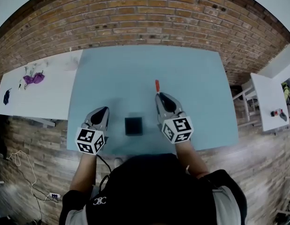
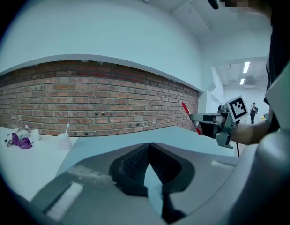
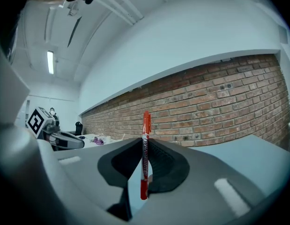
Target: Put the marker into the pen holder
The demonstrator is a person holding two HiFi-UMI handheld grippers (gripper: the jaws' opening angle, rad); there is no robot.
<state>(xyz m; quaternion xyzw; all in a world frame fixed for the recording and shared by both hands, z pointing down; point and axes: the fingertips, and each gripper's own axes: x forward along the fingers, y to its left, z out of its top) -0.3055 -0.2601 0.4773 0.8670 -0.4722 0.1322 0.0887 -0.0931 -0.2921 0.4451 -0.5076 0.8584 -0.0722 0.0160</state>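
- Starting nearest us, the holder (image 1: 133,125), a dark square box, sits on the blue table (image 1: 196,78) close to its near edge. It is between our two grippers and touches neither.
- Just left of the holder we have the left gripper (image 1: 106,109). In the left gripper view its jaws meet at the tips with nothing between them.
- Just right of the holder we have the right gripper (image 1: 158,94), its jaws clamped on the red marker (image 3: 145,153).
- In the right gripper view the marker stands roughly upright, crosswise to the jaws and pinched at about its middle. One end rises above the tips and the other hangs below them.
- From the left gripper view we see the marker sticking up, slightly tilted, out of the front of the right gripper.
- In the head view the marker's free end shows just past the right gripper's tips. It is beyond the holder and to its right, apart from it and not inside it.
- Farther left, a white table (image 1: 41,93) adjoins the blue one and carries some purple scraps (image 1: 33,78).
- Farther right, well apart, we see another white table (image 1: 269,100).
- Farthest off, a brick wall (image 1: 145,22) runs behind the tables.
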